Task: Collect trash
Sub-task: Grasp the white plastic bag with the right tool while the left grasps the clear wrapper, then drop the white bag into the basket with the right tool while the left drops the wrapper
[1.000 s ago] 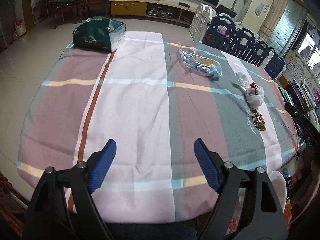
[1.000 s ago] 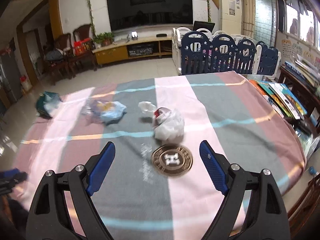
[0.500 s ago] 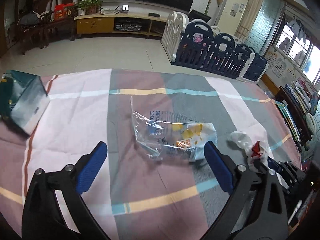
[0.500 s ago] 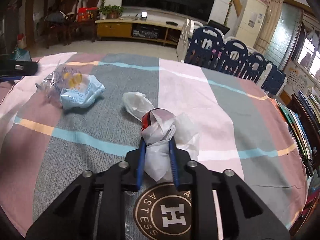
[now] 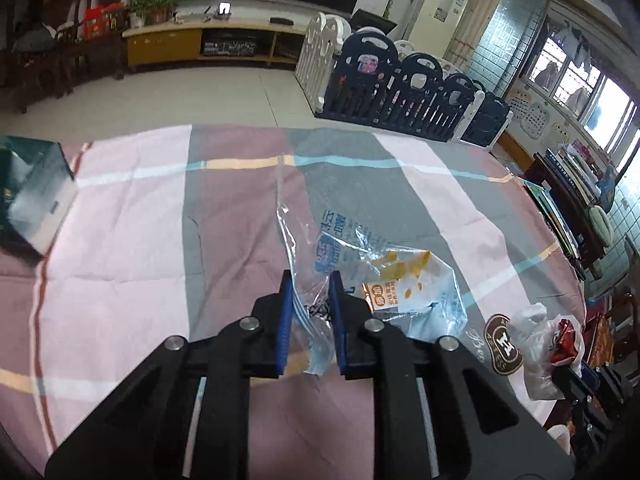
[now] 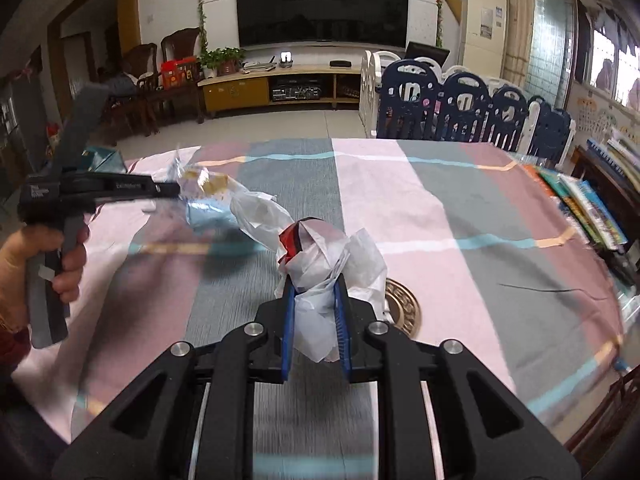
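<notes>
A round table under a plaid tablecloth (image 5: 132, 240) of pink, mauve and grey blocks with pale blue and yellow stripes fills both views; its near edge is hidden behind the gripper bodies, and its far right rim runs into shadow in the left wrist view. At the left border of that view a dark green box (image 5: 28, 192) is cut off, so only one corner and a pale side panel show.

A round brown logo (image 5: 503, 343) is printed on the cloth; in the right wrist view most of it sits behind the white bag and only a curved gold edge shows.

The clear plastic wrapper (image 5: 384, 280), printed in blue and yellow, lies crumpled on the grey and mauve part of the cloth. Its lettering is too creased to read. The left gripper (image 5: 310, 280) has its blue pads closed on the near edge of this wrapper, with thin film pinched between them. In the right wrist view the same gripper appears from the side, held by a hand (image 6: 52, 256), and the wrapper beyond its tip is blurred.

The white plastic bag (image 6: 332, 264), bunched up with something red and black (image 6: 292, 240) wrapped inside, sits near the logo. What the red item is cannot be made out. The right gripper (image 6: 316, 284) is clamped on the bag's lower folds, white plastic bulging between and below its pads. In the left wrist view this bag appears small at the right edge, the right gripper below it mostly lost in darkness.
</notes>
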`<state>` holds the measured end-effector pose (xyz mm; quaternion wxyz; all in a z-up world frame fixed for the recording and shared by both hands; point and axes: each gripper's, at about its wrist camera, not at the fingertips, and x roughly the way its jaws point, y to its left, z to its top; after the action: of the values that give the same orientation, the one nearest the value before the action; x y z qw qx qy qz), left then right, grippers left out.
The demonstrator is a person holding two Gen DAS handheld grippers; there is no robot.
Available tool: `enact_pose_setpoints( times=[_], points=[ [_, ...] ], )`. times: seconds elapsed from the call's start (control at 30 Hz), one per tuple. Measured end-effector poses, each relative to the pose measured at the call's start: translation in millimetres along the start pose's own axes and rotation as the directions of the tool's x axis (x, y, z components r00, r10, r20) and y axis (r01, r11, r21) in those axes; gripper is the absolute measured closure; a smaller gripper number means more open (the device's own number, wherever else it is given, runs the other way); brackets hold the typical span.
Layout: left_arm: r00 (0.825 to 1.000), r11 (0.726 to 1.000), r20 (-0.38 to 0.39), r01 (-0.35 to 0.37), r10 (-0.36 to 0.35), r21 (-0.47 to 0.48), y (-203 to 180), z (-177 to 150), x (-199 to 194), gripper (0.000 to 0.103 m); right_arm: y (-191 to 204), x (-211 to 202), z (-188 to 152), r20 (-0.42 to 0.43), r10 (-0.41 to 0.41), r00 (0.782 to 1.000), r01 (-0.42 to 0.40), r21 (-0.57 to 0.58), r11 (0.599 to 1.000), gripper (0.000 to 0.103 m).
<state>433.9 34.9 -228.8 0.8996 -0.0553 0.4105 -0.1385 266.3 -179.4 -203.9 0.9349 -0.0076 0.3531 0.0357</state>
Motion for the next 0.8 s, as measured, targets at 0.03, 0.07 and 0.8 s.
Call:
enact_pose_setpoints(
  times=[0.03,0.07,0.8],
  points=[
    [1.0,1.0,0.025,-0.014,0.014,0.01,-6.3,-5.2,-16.2,0.085,-0.1,-12.1,-4.0,0.003,-0.003,1.0,0.003,-0.004,1.0,0.084],
    [0.998,0.999,0.057,-0.039,0.038,0.018,-14.0,-13.4,-37.0,0.085,-2.1,-28.3,-9.3,0.006,-0.002,1.0,0.002,0.001,1.0,0.084],
    [0.988,0.956,-0.077,0.146,-0.131,0.255,-196.4,-200.3,-232.0,0.084,-65.7,-283.8,-114.0,-0.028,-0.074,0.997,0.076,0.077,0.994,0.084]
  ],
)
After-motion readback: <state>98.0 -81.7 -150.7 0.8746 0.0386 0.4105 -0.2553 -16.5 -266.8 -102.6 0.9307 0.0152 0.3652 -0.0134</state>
